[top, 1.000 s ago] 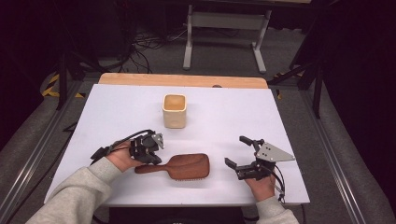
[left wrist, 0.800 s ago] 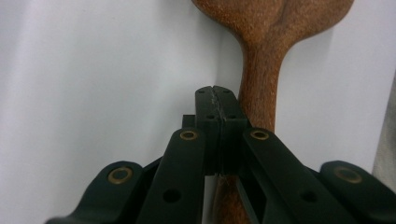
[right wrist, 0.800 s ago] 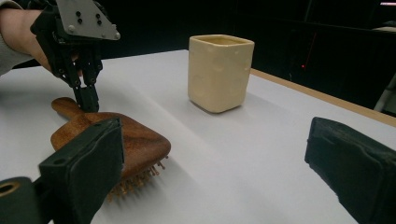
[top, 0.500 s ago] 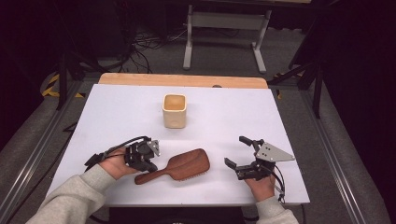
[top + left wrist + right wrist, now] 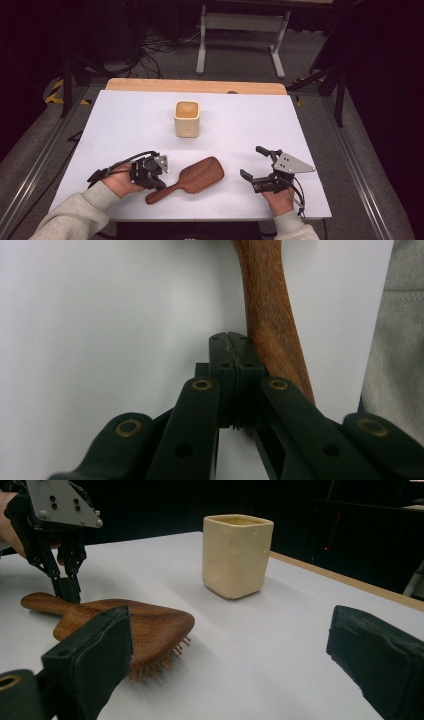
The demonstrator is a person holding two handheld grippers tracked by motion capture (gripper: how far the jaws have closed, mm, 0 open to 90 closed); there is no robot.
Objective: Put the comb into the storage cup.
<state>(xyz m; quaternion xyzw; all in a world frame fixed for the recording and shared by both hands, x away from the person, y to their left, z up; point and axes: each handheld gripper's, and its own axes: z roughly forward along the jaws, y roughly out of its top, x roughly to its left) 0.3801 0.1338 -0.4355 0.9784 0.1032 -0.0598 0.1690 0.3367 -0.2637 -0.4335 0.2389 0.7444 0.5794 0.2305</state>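
Swung since the earlier frame, the wooden hairbrush [image 5: 192, 178] now lies angled on the white worktop [image 5: 125, 125], handle toward the left gripper [image 5: 159, 181], whose clenched jaws rest beside it. Bristles face down, mostly hidden. Right gripper [image 5: 253, 163] hovers released nearby. A cream cup [image 5: 187, 119] stands beyond.

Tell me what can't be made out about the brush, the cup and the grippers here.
- Brush: in the left gripper view the top edge cuts off its head, and the shut left gripper covers part of the handle, so contact is unclear.
- Brush bristles: in the right gripper view most lie hidden under the head.
- Cup: the inside bottom is too small to read in the high view.
- Right gripper: its body is cut off by the bottom edge.
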